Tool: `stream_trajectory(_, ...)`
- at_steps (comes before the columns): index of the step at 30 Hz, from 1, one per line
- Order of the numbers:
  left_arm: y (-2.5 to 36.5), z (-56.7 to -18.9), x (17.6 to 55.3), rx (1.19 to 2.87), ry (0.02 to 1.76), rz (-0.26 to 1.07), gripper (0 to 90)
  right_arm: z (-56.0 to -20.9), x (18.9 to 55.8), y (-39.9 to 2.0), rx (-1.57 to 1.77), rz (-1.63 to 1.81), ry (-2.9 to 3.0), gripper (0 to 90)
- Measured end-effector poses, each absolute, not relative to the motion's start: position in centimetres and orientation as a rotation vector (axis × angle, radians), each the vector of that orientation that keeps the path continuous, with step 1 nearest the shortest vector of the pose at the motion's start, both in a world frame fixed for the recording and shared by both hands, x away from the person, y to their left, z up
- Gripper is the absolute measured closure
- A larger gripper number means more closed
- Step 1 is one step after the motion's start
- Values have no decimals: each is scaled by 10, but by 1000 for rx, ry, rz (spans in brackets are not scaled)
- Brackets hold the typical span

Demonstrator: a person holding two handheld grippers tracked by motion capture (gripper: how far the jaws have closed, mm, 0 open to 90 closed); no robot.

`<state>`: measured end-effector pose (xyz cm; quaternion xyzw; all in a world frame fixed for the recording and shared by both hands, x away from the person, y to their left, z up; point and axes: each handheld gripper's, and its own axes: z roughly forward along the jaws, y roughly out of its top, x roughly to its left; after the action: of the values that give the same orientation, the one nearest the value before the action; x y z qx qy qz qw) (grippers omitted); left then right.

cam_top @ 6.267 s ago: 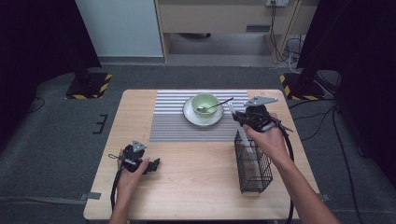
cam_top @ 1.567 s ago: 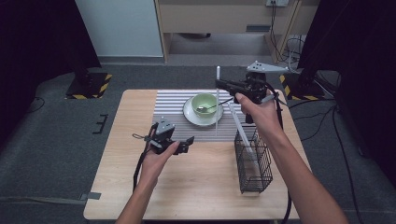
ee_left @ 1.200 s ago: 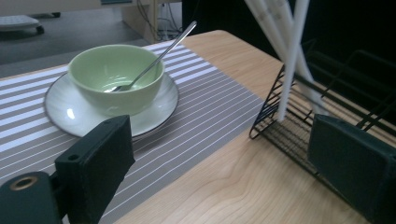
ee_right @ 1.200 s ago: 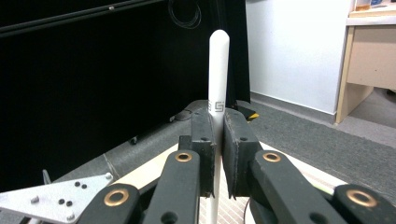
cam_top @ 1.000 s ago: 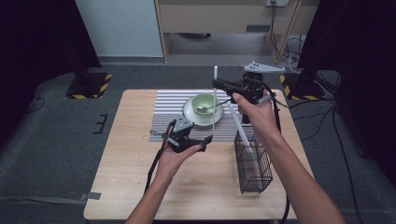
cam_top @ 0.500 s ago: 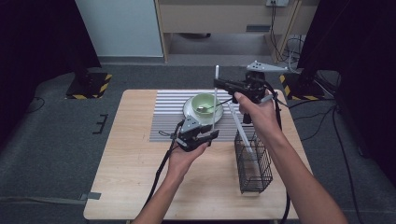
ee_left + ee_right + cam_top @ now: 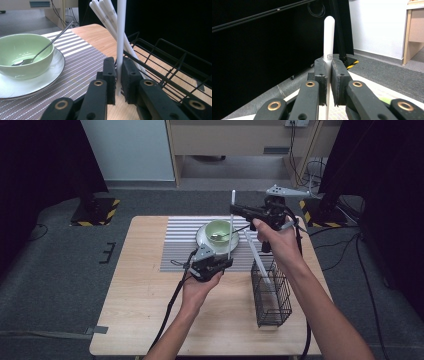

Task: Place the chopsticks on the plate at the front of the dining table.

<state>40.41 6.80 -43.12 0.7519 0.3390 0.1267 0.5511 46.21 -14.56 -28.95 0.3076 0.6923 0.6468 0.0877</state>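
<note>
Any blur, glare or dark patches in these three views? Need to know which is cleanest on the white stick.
High view: even light on the table, dark curtains at both sides, slightly soft. Left gripper view: the white stick and green bowl are sharp, the near fingers soft, black background at right. Right gripper view: the stick stands out crisp against the black curtain, its printed mark readable; no glare.
</note>
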Motion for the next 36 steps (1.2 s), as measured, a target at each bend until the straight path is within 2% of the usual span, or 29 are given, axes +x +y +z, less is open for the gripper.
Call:
stream_trajectory(8, 68, -432, 404, 1779, 807, 296, 855, -290, 462, -143, 908, 1920, 2070, 843)
stream_trajectory(36, 72, -441, 402, 1755, 828, 330, 863, -292, 461, -133, 872, 1885, 2104, 841)
